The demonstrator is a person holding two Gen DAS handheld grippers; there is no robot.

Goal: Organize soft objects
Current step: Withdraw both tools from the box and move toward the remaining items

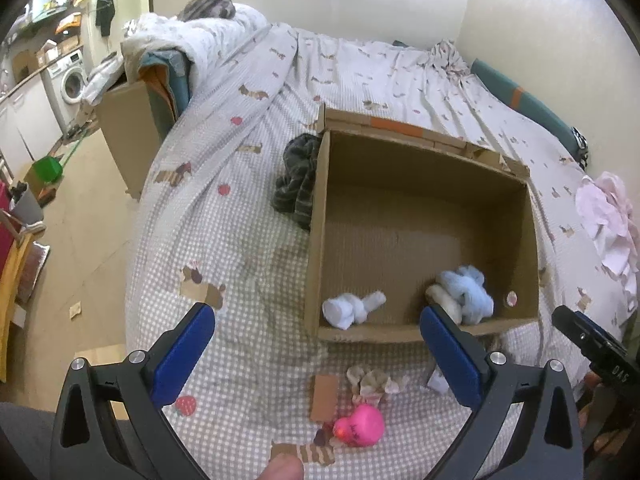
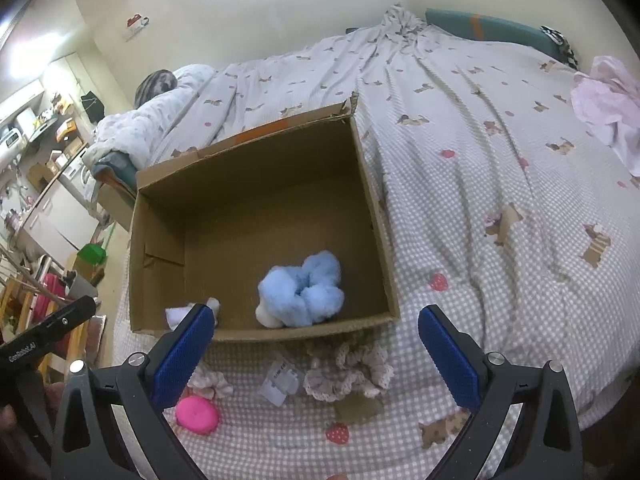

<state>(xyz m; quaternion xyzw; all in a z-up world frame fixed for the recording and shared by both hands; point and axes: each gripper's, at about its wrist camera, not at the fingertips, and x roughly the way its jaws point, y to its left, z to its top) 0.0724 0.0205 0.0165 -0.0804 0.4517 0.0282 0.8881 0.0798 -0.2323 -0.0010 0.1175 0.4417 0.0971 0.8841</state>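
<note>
An open cardboard box point(image 1: 316, 240) point(image 2: 372, 200) stands on the bed. Inside it lie a fluffy light-blue soft toy point(image 1: 468, 288) point(image 2: 306, 292) and a white rolled sock point(image 1: 352, 308) point(image 2: 176, 314). On the bedspread in front of the box lie a pink rubber duck point(image 1: 360, 426) point(image 2: 198, 414), a beige lace piece point(image 1: 370, 382) point(image 2: 348, 372) and a white tag point(image 2: 280, 380). My left gripper point(image 1: 316, 356) is open and empty above the duck. My right gripper point(image 2: 316, 356) is open and empty above the lace piece.
A dark striped cloth point(image 1: 298, 176) lies against the box's left wall. A pink-white garment point(image 1: 608, 220) point(image 2: 608, 104) lies at the bed's right. A folded duvet point(image 1: 208, 40) lies at the bed's far left. A second cardboard box point(image 1: 128, 128) stands by the bed's left edge, above the floor.
</note>
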